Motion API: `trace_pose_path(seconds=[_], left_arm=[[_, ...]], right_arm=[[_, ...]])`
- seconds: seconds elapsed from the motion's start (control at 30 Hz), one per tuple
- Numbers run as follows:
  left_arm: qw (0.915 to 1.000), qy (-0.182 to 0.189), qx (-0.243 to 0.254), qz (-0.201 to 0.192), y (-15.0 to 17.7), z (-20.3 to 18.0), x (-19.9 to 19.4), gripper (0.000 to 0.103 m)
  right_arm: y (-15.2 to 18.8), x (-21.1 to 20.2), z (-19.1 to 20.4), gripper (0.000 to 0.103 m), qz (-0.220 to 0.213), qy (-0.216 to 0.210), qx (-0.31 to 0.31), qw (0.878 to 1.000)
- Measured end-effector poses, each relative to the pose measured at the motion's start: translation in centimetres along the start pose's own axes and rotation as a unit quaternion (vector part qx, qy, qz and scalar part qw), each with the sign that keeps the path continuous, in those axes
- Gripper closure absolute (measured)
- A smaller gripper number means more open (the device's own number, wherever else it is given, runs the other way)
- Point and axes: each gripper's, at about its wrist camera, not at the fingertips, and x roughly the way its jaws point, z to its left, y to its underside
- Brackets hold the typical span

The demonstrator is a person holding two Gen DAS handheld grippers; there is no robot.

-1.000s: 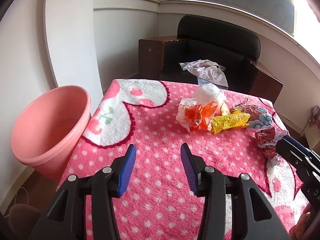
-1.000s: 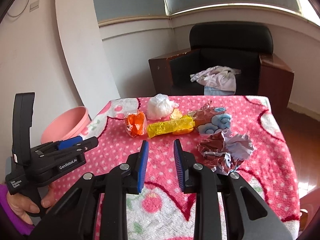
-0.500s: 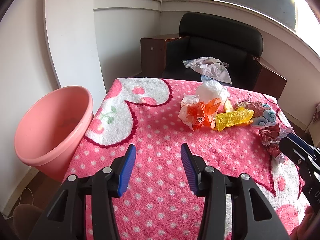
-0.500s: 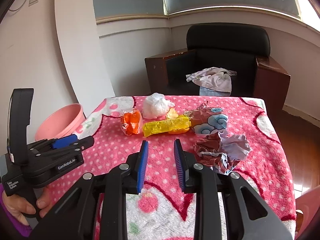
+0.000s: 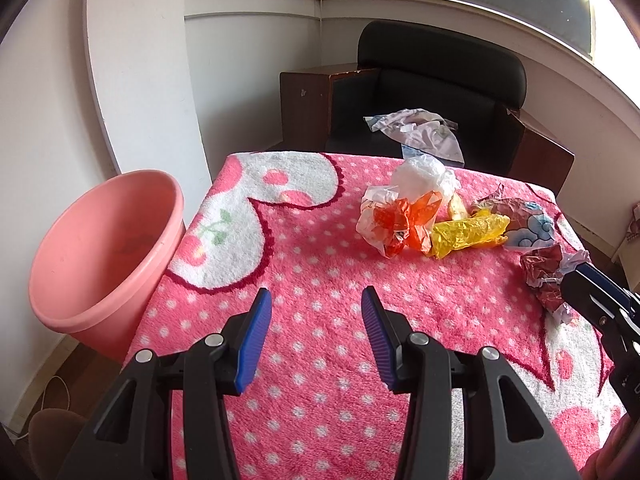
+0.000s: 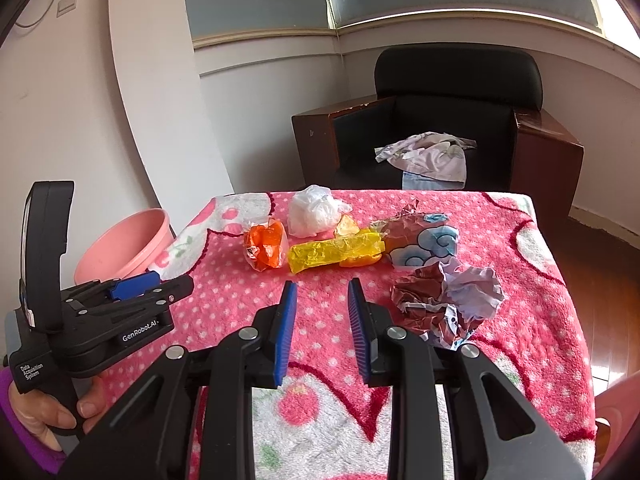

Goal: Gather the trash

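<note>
Black left gripper [image 5: 316, 302] jaws wide, empty — right gripper [image 6: 322, 294] narrower, empty, both tilted down over blanket [image 5: 320, 280]

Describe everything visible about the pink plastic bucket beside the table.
The round pink plastic bucket stands on the floor at the table's left edge, beside the white wall, leaning with its mouth toward the camera in the left wrist view. Its walls are smooth, with a thick rolled rim. The inside shows only a faint dark smudge; no trash is visible in it. Its upper wall sits against the edge of the pink polka-dot fleece cover. Its base is out of sight, and neither tool touches it.
</note>
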Motion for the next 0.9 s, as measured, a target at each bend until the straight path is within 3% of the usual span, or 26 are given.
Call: trace_pose_path(seconds=[0.9], left_arm=[[0.9999, 0.000, 0.001, 0.011, 0.09, -0.11, 0.37, 0.057]], right_arm=[[0.00, 0.47, -0.46, 0.076, 0.013, -0.003, 0.010, 1.000]])
